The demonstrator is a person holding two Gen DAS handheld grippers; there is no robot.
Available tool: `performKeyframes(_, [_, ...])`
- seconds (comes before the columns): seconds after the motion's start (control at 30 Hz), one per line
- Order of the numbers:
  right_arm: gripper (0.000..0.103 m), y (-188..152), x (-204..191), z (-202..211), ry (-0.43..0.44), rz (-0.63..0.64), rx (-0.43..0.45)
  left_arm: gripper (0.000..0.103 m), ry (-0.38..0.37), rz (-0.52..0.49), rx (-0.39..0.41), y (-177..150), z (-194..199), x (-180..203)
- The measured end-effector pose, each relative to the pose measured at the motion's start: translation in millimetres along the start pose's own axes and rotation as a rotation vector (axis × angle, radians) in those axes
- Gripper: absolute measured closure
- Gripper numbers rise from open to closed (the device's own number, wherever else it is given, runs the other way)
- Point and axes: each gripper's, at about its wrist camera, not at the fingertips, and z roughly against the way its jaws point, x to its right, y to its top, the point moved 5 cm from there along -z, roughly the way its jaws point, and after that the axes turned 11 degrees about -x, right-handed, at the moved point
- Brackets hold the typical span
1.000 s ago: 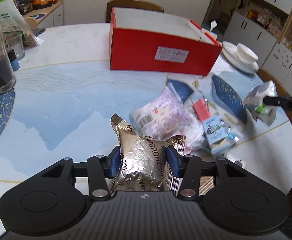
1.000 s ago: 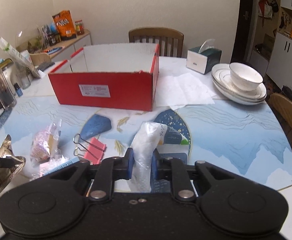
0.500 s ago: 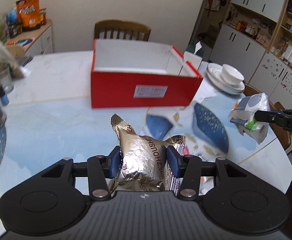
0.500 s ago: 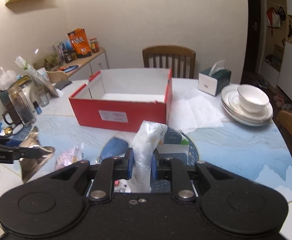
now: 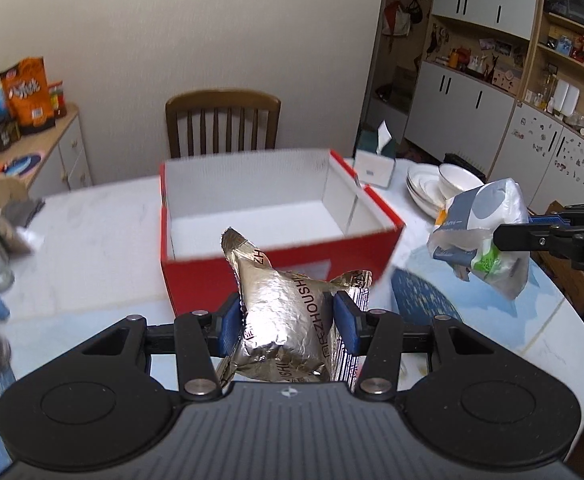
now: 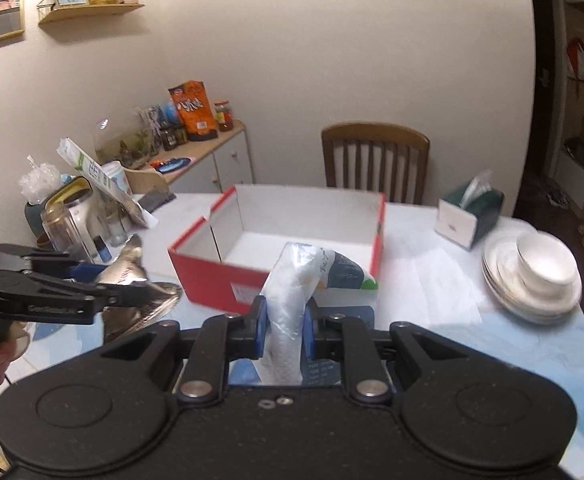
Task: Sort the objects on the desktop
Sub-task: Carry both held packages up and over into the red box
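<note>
In the left wrist view, the left gripper point(image 5: 287, 316) at lower centre is clenched on a crinkled silver foil snack packet point(image 5: 287, 312), whose twisted top sticks up in front of the near wall of the open red cardboard box with a white inside point(image 5: 275, 268) at mid-frame; its floor looks bare. At the right edge, the right gripper point(image 5: 504, 238) pinches a clear plastic tissue pack with grey and green print point(image 5: 482, 232), held off the table near a stack of white plates with a bowl point(image 5: 444, 188). In the right wrist view, the right gripper point(image 6: 284, 328) at lower centre grips the tissue pack point(image 6: 292, 292) with blue pads point(image 6: 260, 328), the pack rising before the red box point(image 6: 215, 276). At left, the left gripper point(image 6: 127, 284) holds the foil packet point(image 6: 131, 276) beside the box's left end.
</note>
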Motion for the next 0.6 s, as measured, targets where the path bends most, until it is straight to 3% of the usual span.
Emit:
performKeyframes(0.2, [0.086, 34.9, -12.5, -23.6, -0.003, 0.072, 0.006, 0.055, 0.021, -0.024, 0.025, 37.7, -12.8, -13.6])
performKeyframes(0.6, [0.086, 86.9, -0.4, -64.0, -0.022, 0.059, 0.026, 0.055, 0.028, -0.064, 0.026, 92.3, -51.1, -43.6])
